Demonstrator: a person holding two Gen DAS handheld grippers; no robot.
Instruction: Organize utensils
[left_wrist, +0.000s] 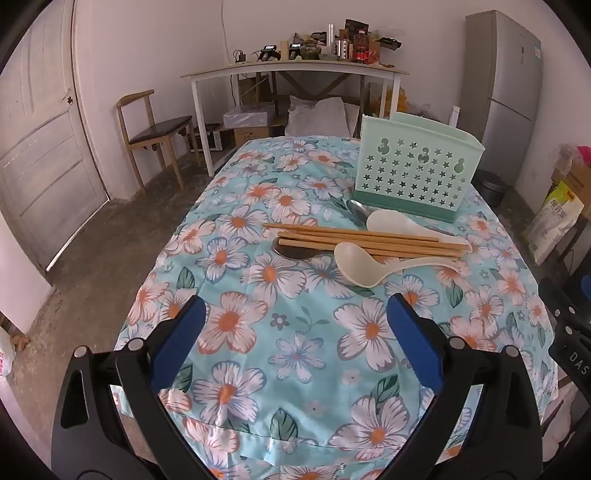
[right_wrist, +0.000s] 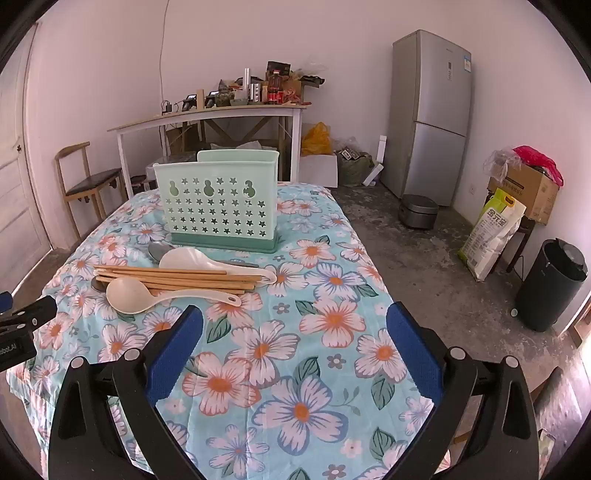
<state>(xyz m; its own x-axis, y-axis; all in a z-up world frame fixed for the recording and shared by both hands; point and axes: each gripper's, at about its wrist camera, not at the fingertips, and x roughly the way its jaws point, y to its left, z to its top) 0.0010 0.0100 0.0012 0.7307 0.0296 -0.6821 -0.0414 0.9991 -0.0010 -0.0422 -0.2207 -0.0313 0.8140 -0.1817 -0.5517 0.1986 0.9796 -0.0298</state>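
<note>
I read both grippers as spread wide with nothing between the pads: the left gripper (left_wrist: 293, 319) and the right gripper (right_wrist: 295, 328) hang over bare flowered tablecloth (left_wrist: 295, 354), on the near side of the utensil pile. Taking the green holder (right_wrist: 219, 206) as landmark: just in front of it lie two white spoons (right_wrist: 127, 293), a bundle of wooden chopsticks (right_wrist: 173, 278) and two metal spoons (right_wrist: 159, 251), overlapping. The far metal spoon lies at the holder's base. Beyond the holder I see a white desk (right_wrist: 207, 114).
</note>
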